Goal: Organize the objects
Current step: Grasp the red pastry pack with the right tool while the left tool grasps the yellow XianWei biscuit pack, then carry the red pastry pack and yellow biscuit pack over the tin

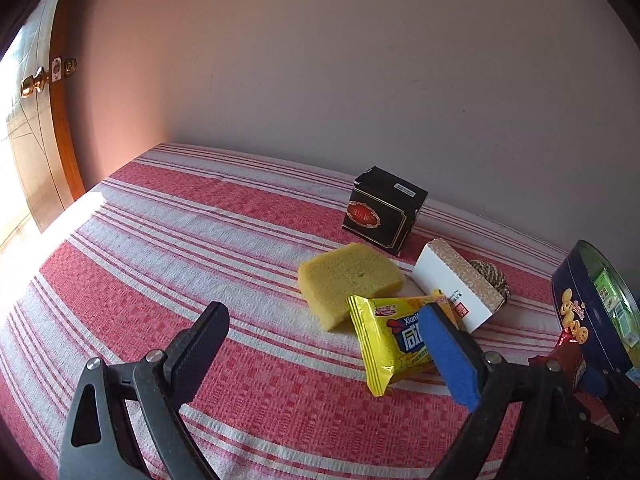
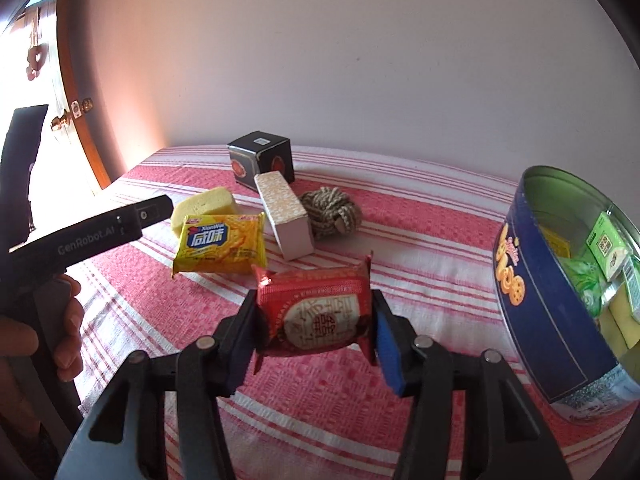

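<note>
My right claw (image 2: 316,334) pinches the red snack packet (image 2: 316,316) between its pads, blue tin (image 2: 532,300) just right of it, while my left claw (image 1: 320,344) gapes wide, empty, beside the yellow packet (image 1: 394,340).

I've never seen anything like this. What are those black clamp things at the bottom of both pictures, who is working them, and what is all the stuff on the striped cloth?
There is no robot here: a person holds a hand-worked gripper in each hand, and each picture comes from a wide-angle camera on one gripper, looking along its two fingers.

In the left-hand view, the left gripper is open and holds nothing. In the right-hand view, the right gripper has its fingers on either side of a red snack packet, gripping it.

On the red-and-white striped cloth lie a yellow snack packet, a yellow sponge, a white box, a black box and a coil of rope. To the right stands an open blue cookie tin, already holding some packets.
</note>
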